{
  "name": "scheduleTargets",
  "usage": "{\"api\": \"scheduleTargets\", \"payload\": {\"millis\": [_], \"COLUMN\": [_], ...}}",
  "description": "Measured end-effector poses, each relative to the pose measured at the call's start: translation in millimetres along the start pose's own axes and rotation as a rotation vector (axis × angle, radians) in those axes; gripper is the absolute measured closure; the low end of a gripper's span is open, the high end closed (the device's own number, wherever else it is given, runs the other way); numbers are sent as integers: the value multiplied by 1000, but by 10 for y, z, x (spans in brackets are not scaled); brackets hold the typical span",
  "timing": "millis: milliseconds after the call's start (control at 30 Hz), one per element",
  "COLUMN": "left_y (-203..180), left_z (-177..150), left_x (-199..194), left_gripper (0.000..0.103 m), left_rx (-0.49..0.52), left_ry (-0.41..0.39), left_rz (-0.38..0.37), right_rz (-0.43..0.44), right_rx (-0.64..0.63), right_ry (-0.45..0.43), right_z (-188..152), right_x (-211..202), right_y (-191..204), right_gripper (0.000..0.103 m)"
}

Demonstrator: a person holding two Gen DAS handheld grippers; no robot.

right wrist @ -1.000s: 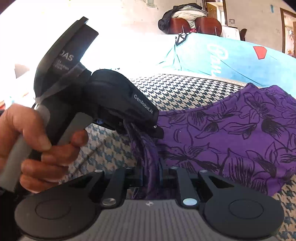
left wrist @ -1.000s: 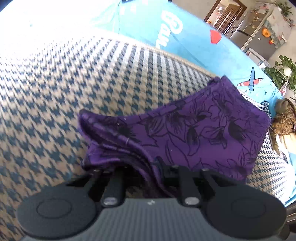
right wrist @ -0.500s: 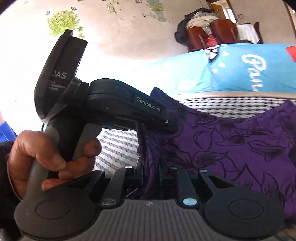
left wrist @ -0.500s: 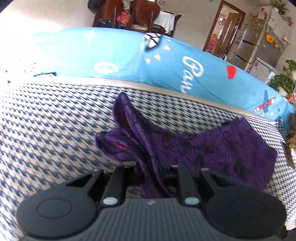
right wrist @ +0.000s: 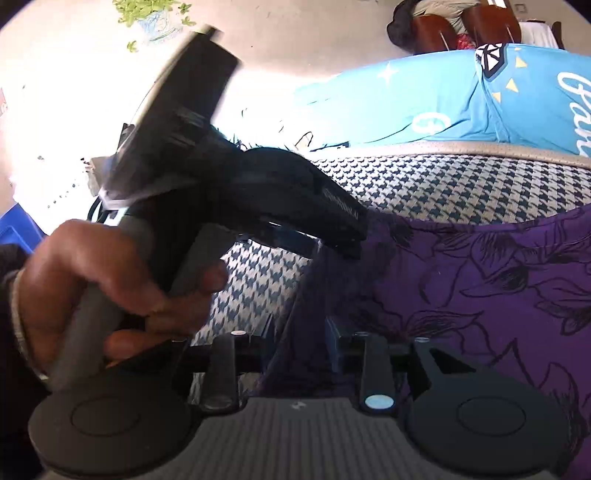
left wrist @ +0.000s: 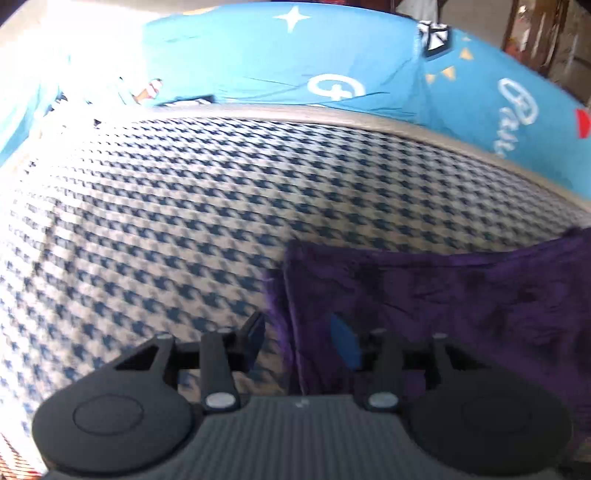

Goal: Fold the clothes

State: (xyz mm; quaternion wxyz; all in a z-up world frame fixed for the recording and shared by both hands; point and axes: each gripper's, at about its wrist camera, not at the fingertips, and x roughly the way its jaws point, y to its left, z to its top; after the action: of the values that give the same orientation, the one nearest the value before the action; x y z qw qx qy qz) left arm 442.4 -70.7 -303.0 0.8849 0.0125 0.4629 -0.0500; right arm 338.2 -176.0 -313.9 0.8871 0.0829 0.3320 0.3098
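1. One purple floral garment [left wrist: 461,291] lay on the houndstooth cushion [left wrist: 184,221], spread toward the cushion's right side; its left edge ran down the middle of the left wrist view, and black flower outlines showed on it in the right wrist view [right wrist: 480,280].
2. Left gripper [left wrist: 301,338]: jaws stood apart, released, with nothing clamped between them. The left finger hung over bare houndstooth, the right finger over the purple cloth, so the garment's left edge lay in the gap. Whether the fingertips [left wrist: 343,343] touched the cloth could not be told; the view was motion-blurred.
3. Right gripper [right wrist: 301,343]: jaws likewise stood apart, released. The garment's near edge rose up between the two fingers, but neither pad was seen pressing on it.
4. One hand [right wrist: 110,295], wrapped round the grey handle of the left gripper, appeared at the left of the right wrist view; that gripper's black body [right wrist: 258,192] reached across to the garment's upper left corner and looked blurred.
5. One turquoise printed sheet [left wrist: 369,66], bearing white stars, lettering and yellow triangles, covered the backrest along the cushion's far edge.
6. Two brown chairs [right wrist: 461,26] stood behind the sheet, with dark clothing draped on them.
7. One pale wall [right wrist: 295,37] with a green leaf decal [right wrist: 147,14] filled the upper left of the right wrist view.
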Motion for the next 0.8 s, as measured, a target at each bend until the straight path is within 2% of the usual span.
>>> {"api": "scheduleTargets", "payload": {"millis": [67, 167, 333, 467, 800], "left_y": [26, 36, -45, -156, -383], "left_z": [17, 37, -11, -1, -94], "left_x": [-38, -131, -253, -334, -306], "left_gripper": [51, 42, 41, 28, 26], "left_rx": [-6, -36, -20, -16, 40], "left_ry": [-27, -69, -98, -135, -116], "left_rz": [16, -18, -63, -96, -144], "right_rz": [-5, -31, -99, -162, -290], "right_rx": [5, 11, 44, 74, 152], "right_ry": [-6, -26, -61, -78, -106], "right_z": [-25, -16, 56, 46, 17], "right_x": [-79, -208, -409, -648, -1308], "right_y": [1, -59, -245, -323, -775], "right_gripper": [67, 66, 65, 61, 60]}}
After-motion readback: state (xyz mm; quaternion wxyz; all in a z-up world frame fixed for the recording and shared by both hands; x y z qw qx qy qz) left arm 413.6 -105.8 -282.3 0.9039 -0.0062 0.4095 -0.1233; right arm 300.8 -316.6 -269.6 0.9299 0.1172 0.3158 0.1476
